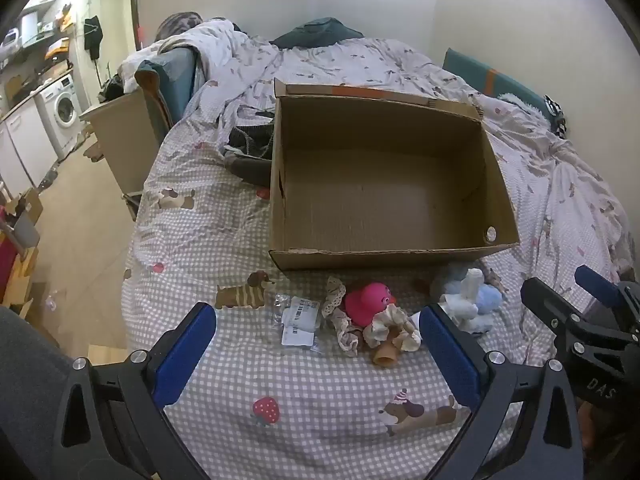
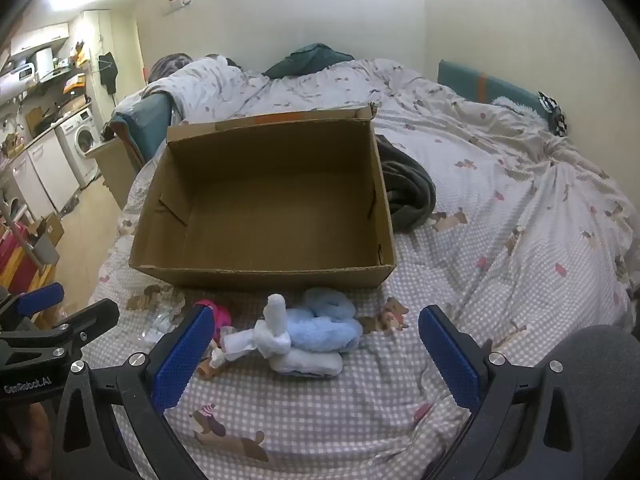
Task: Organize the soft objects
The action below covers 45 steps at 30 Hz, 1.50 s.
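Observation:
An empty open cardboard box (image 1: 384, 184) stands on the bed; it also shows in the right wrist view (image 2: 272, 208). In front of it lie a pink plush toy (image 1: 366, 300), lace scrunchies (image 1: 394, 326), a clear packet (image 1: 298, 316), a fluffy blue item (image 2: 324, 320) and white rolled socks (image 2: 280, 344). My left gripper (image 1: 316, 344) is open and empty, just short of the pink toy and scrunchies. My right gripper (image 2: 316, 344) is open and empty, just short of the socks and blue item.
A dark garment (image 2: 408, 188) lies beside the box. The checked bedsheet (image 1: 320, 400) covers the bed, with a rumpled duvet (image 1: 360, 60) behind. The bed's left edge drops to the floor (image 1: 80, 220), with a washing machine (image 1: 62, 108) beyond.

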Motion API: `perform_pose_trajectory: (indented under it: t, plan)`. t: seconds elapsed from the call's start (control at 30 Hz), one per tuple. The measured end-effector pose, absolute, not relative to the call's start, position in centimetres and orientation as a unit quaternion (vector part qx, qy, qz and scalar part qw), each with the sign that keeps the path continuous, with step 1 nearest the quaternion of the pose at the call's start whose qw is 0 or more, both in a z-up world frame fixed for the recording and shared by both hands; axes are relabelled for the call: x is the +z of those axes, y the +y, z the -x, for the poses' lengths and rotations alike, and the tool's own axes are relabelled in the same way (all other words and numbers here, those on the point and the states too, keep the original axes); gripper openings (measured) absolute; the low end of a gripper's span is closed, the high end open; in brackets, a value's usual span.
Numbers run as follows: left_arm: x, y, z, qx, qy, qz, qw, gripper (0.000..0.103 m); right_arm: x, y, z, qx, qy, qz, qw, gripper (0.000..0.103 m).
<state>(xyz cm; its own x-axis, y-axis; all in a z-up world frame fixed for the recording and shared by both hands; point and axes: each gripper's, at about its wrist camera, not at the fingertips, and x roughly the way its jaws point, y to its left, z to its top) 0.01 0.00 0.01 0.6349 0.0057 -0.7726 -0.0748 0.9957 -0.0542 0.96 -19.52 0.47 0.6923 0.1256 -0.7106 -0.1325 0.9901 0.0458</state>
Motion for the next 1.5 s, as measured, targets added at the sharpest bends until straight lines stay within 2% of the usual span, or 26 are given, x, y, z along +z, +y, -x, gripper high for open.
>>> perform_pose_trajectory:
  t: [1.5]
  plan:
    - [-0.3,0.11,-0.08,0.025,0.427,0.037,0.903,0.102,0.48,-19.15,-0.98,0.068,0.383,0.011,0.921,0.103]
